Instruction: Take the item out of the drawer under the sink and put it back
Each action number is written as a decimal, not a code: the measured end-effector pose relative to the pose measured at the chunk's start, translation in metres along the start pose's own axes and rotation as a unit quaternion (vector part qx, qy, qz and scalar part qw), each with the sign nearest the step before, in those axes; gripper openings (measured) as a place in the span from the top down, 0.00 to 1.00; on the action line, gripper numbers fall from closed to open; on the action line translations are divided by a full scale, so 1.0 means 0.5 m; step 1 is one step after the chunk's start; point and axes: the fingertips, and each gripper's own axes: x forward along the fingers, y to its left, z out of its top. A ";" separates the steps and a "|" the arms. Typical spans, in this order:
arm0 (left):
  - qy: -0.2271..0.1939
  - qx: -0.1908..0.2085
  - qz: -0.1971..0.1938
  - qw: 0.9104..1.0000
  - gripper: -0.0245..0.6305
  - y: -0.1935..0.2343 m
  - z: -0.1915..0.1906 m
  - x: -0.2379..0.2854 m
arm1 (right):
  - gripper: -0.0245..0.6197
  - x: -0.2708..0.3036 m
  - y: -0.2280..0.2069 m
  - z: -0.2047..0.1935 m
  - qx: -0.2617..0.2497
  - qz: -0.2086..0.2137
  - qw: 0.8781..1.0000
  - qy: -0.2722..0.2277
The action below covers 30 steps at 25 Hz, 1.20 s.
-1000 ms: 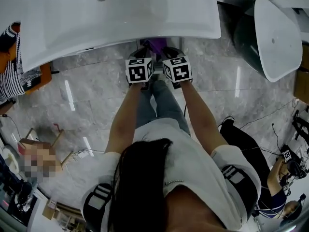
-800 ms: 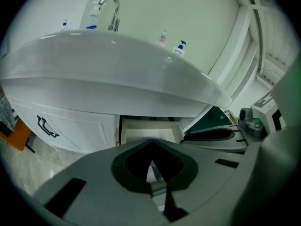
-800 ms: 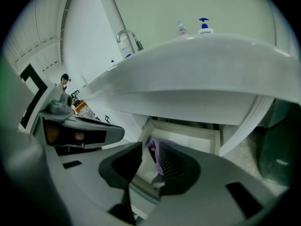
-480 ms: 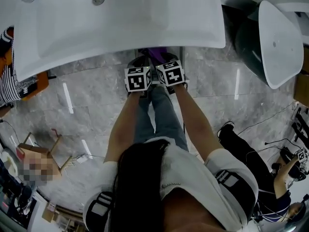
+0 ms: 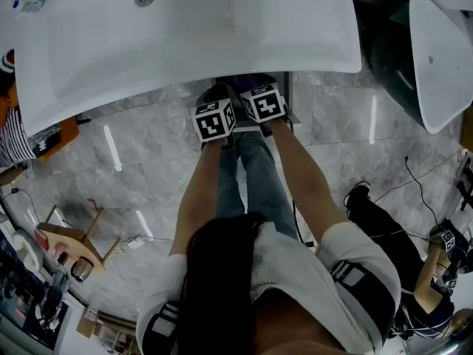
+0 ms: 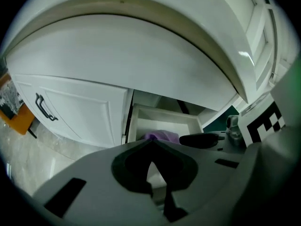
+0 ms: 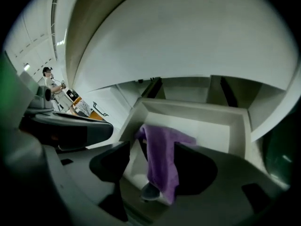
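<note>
The white drawer [image 7: 193, 111] under the sink [image 5: 185, 43] stands pulled out. A purple cloth [image 7: 161, 161] hangs down over it between the fingers of my right gripper [image 7: 153, 147]. Those jaws have just been opening and now stand wide, with the cloth loose in the gap and lying against the right finger. My left gripper [image 6: 150, 144] is close beside it on the left, its fingertips together and nothing in them. Past it show the drawer [image 6: 162, 122] and the cloth [image 6: 160, 136]. In the head view both marker cubes, left [image 5: 214, 119] and right [image 5: 264, 103], sit at the sink's front edge.
Left of the drawer is a white cabinet door with a black handle [image 6: 44, 108]. A second white basin [image 5: 436, 58] stands at the right. A wooden stool [image 5: 70, 239] and a seated person [image 5: 384, 235] are on the marble floor, with cables nearby.
Both grippers have sunk and drawn closer to the sink's front edge, side by side. The purple cloth stays between them under the rim.
</note>
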 end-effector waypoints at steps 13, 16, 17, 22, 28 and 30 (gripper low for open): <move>0.002 -0.025 0.001 1.000 0.96 0.015 -0.027 0.022 | 0.50 0.074 -0.026 -0.032 0.039 -0.018 0.999 0.019; 0.002 -0.028 -0.003 1.000 0.96 0.020 -0.026 0.026 | 0.50 0.084 -0.037 -0.030 0.050 -0.031 0.998 0.024; 0.002 -0.028 -0.005 1.000 0.96 0.021 -0.027 0.026 | 0.50 0.085 -0.038 -0.029 0.055 -0.032 0.998 0.021; 0.004 -0.044 -0.009 0.999 0.96 0.025 -0.033 0.028 | 0.53 0.097 -0.052 -0.028 0.036 -0.060 0.997 0.017; 0.011 -0.048 -0.010 0.999 0.96 0.020 -0.044 0.031 | 0.79 0.082 -0.096 -0.043 0.063 -0.107 0.992 0.021; 0.013 -0.045 -0.009 0.999 0.96 0.023 -0.043 0.027 | 0.81 0.076 -0.087 -0.032 0.071 -0.092 0.993 0.007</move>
